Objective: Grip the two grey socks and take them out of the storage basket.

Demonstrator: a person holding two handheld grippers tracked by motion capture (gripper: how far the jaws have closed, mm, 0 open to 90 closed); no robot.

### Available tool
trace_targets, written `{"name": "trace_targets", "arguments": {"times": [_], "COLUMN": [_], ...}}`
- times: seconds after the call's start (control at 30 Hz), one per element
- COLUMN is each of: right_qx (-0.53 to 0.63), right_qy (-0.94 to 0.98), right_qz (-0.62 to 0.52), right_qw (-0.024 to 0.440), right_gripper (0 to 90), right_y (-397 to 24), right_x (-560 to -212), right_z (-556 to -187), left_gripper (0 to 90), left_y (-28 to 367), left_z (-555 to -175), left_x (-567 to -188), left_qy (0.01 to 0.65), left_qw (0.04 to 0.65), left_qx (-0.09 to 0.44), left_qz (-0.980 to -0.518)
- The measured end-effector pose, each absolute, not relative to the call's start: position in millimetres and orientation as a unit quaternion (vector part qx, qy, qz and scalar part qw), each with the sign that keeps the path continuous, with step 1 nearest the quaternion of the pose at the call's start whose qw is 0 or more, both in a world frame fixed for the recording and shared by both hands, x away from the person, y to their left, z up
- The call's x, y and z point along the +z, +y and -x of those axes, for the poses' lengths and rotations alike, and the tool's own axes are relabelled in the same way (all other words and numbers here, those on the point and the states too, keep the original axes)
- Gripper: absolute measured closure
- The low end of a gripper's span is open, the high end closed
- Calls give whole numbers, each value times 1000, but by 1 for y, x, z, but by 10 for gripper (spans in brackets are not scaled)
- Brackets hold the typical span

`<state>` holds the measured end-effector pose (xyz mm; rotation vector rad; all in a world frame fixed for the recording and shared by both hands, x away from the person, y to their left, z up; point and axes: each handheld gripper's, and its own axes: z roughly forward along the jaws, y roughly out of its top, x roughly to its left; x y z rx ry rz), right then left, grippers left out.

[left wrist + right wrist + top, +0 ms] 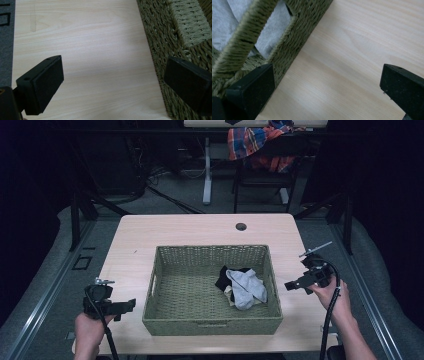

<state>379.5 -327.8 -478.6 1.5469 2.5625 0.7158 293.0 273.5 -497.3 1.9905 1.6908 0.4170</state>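
The left gripper (131,305) is held over the table's (200,227) near left edge, just beside the left wall of the basket (210,325); its 2 black jaws stand wide apart with bare wood between them. The basket is 1 olive-green woven rectangle with a handle slot in each short side, sitting mid-table. Inside, toward its right half, lies a small heap of clothes: 1 light grey piece (246,287) on top, 1 black piece (223,278) under its left side, and a cream scrap at the near edge. No writing or label is readable on any of them. The right gripper (289,285) hovers just beside the basket's right wall, jaws spread wide, gripping nothing.
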Motion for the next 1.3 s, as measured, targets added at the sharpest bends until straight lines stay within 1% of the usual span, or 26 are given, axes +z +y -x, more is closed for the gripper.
{"name": "trace_targets", "arguments": {"times": [0.3,0.77,0.93,1.03,1.13,1.3], "right_qx": [241,253,265,266,266,262], "right_qy": [830,838,844,850,856,866], "right_qz": [-502,-479,-462,-450,-439,-422], "right_qw": [32,63,62,62,60,55], "right_gripper": [0,0,2,12,68,97], "right_y": [-329,-310,-301,-293,-283,-268], "right_x": [-468,-431,-419,-415,-410,-407], "right_z": [-382,-384,-385,-386,-389,-392], "left_gripper": [30,30,30,30,30,15], "left_y": [273,275,275,276,276,277], "left_z": [-293,-292,-292,-292,-292,-292], "left_x": [-497,-498,-498,-497,-498,-497], "left_qy": [620,623,623,624,624,624], "left_qw": [246,246,245,243,244,252], "left_qx": [154,155,155,155,155,153], "left_qz": [-729,-726,-726,-726,-726,-724]}}
